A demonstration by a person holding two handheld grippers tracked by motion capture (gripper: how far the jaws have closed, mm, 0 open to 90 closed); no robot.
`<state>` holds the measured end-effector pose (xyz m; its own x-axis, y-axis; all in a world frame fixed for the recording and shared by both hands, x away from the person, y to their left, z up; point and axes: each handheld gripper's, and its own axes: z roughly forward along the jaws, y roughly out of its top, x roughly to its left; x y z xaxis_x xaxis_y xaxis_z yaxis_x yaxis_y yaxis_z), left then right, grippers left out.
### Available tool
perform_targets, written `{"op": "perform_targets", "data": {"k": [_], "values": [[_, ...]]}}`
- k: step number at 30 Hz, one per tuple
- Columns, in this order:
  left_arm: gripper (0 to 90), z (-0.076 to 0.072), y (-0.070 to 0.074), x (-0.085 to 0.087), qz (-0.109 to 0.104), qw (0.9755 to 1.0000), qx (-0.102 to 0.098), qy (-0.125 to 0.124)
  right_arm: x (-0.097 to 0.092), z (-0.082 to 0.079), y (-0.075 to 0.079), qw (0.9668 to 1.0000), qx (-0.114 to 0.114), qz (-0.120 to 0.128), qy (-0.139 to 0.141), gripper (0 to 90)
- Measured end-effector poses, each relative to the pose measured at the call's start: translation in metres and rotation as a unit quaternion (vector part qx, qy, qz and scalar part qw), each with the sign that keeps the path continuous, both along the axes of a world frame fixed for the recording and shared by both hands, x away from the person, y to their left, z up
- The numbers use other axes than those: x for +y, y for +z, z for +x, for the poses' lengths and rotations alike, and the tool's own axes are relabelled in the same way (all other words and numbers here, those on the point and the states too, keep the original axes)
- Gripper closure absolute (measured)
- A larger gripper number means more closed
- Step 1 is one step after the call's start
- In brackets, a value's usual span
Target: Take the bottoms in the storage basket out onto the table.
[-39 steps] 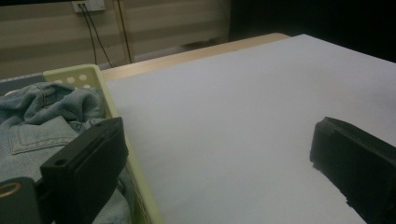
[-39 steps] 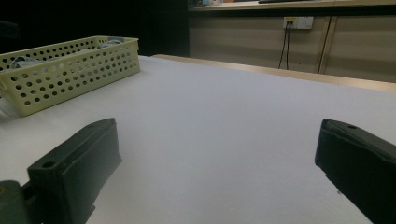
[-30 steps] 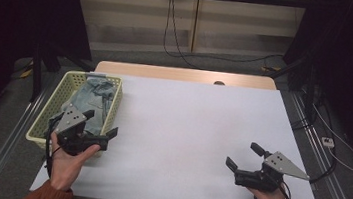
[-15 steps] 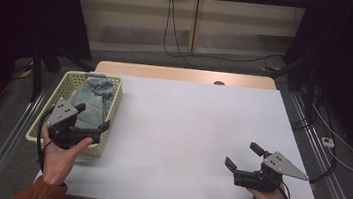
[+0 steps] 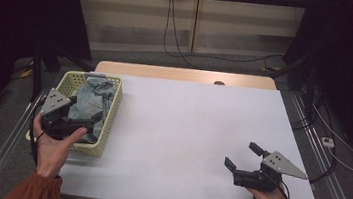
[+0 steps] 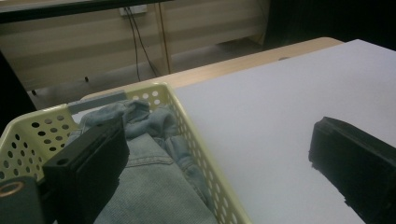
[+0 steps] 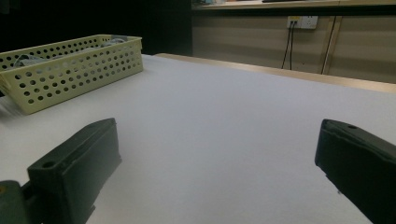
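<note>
Denim garment (image 5: 94,101) lies bunched in yellow perforated basket (image 5: 110,122) at table's (image 5: 201,127) 9 o'clock edge, left gripper (image 5: 83,125) jaws apart over it (one jaw above denim), right gripper (image 5: 242,160) jaws apart at 5 o'clock.

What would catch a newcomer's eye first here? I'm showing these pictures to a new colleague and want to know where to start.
First, the pale yellow perforated basket at the table's left edge, holding crumpled blue denim clothing. The left claw hovers open right over it, one jaw above the denim. Across the bare white table, the right claw waits open near the front right corner.
</note>
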<state>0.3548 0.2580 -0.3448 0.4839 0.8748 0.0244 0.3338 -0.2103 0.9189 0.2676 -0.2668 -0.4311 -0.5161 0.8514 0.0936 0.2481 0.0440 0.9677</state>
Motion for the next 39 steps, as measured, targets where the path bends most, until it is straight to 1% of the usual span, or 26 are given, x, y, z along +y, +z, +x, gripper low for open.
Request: {"op": "perform_targets", "data": {"k": [4, 6, 8, 10, 12, 16, 19, 21, 22, 23, 24, 26, 28, 31, 34, 36, 39], "values": [[4.1, 0.007, 0.004, 0.003, 0.010, 0.9999, 0.002, 0.004, 0.001, 0.000, 0.000, 1.0000, 0.001, 0.001, 0.000, 0.0], [3.9, 0.011, 0.005, 0.004, 0.008, 0.9999, 0.010, 0.003, 0.001, 0.001, 0.000, 1.0000, 0.002, 0.002, 0.001, 0.0], [3.9, 0.014, 0.006, 0.006, 0.013, 0.9998, 0.014, 0.004, 0.001, 0.001, 0.000, 1.0000, 0.003, 0.002, 0.001, 0.0], [4.2, 0.017, 0.006, 0.007, 0.017, 0.9997, 0.015, 0.010, 0.001, 0.001, 0.000, 1.0000, 0.003, 0.002, 0.002, 0.0], [4.3, 0.021, 0.005, 0.007, 0.018, 0.9995, 0.019, 0.016, 0.001, 0.001, 0.000, 1.0000, 0.002, 0.001, 0.003, 0.0], [4.3, 0.029, 0.003, 0.008, 0.025, 0.9991, 0.030, 0.017, 0.002, 0.002, 0.000, 1.0000, 0.003, 0.002, 0.004, 0.0], [4.0, 0.037, 0.000, 0.009, 0.033, 0.9984, 0.043, 0.019, 0.002, 0.003, 0.000, 1.0000, 0.003, 0.000, 0.006, 0.0], [4.2, 0.042, -0.003, 0.009, 0.044, 0.9974, 0.055, 0.014, 0.002, 0.003, 0.000, 1.0000, 0.003, 0.001, 0.005, 0.0], [4.1, 0.044, -0.005, 0.010, 0.043, 0.9971, 0.061, 0.014, 0.002, 0.003, 0.000, 1.0000, 0.003, 0.000, 0.006, 0.0], [4.1, 0.047, -0.006, 0.011, 0.045, 0.9966, 0.067, 0.018, 0.002, 0.002, 0.000, 1.0000, 0.004, 0.002, 0.005, 0.0], [4.1, 0.049, -0.007, 0.012, 0.043, 0.9962, 0.072, 0.021, 0.002, 0.002, 0.000, 1.0000, 0.004, 0.002, 0.005, 0.0], [4.1, 0.054, -0.010, 0.014, 0.047, 0.9954, 0.079, 0.025, 0.002, 0.002, 0.000, 1.0000, 0.005, 0.003, 0.005, 0.0], [4.2, 0.060, -0.012, 0.015, 0.046, 0.9947, 0.088, 0.027, 0.002, 0.003, 0.000, 1.0000, 0.006, 0.002, 0.007, 0.0], [4.4, 0.067, -0.017, 0.016, 0.052, 0.9931, 0.100, 0.031, 0.002, 0.003, 0.000, 1.0000, 0.006, 0.003, 0.006, 0.0], [4.6, 0.076, -0.022, 0.016, 0.062, 0.9908, 0.116, 0.031, 0.002, 0.003, -0.001, 1.0000, 0.007, 0.003, 0.006, 0.0], [5.1, 0.081, -0.025, 0.016, 0.062, 0.9896, 0.125, 0.034, 0.003, 0.003, 0.000, 1.0000, 0.007, 0.004, 0.005, 0.0], [5.1, 0.088, -0.029, 0.015, 0.063, 0.9883, 0.133, 0.039, 0.002, 0.003, -0.001, 1.0000, 0.006, 0.002, 0.006, 0.0]]}}
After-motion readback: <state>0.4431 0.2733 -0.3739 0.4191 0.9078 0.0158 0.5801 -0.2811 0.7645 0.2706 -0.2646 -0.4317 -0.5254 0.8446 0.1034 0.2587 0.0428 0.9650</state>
